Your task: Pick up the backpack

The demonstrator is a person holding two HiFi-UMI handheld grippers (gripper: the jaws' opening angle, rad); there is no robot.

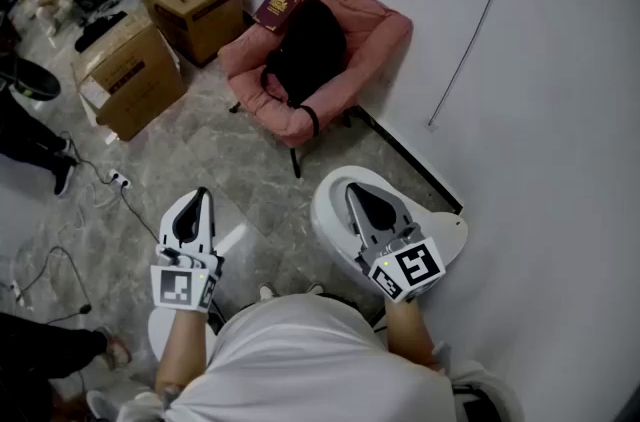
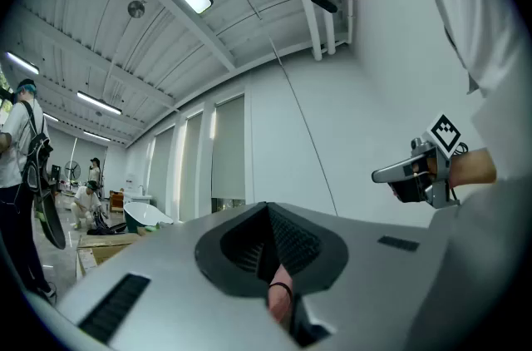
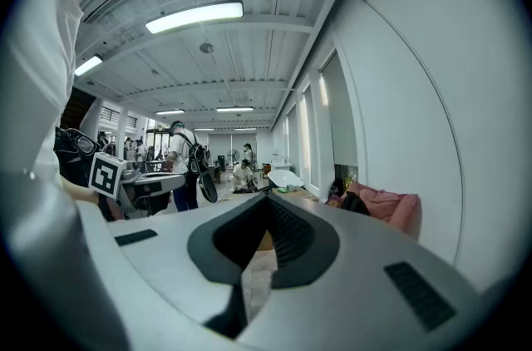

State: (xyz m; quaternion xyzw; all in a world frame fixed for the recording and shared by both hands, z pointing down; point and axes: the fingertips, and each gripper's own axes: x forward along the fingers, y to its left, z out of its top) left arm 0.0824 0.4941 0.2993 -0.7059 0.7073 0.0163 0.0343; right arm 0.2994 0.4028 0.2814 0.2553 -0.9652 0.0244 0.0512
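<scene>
The black backpack (image 1: 305,50) lies on a pink padded chair (image 1: 372,35) against the white wall, well ahead of both grippers. It shows small in the right gripper view, the backpack (image 3: 356,204) dark against the chair (image 3: 392,206). My left gripper (image 1: 203,194) is held close to the body, jaws together and empty. My right gripper (image 1: 350,189) is beside it, also shut with nothing held. Past the left gripper's (image 2: 268,210) closed tips a bit of pink chair and a black strap show. The right gripper's (image 3: 266,198) jaws meet at the tip.
A dark red book (image 1: 277,10) rests on the chair's back corner. Two cardboard boxes (image 1: 130,75) (image 1: 195,5) stand left of the chair. A white round object (image 1: 330,220) sits under the right gripper. Cables and a power strip (image 1: 118,178) lie on the floor; people stand at left.
</scene>
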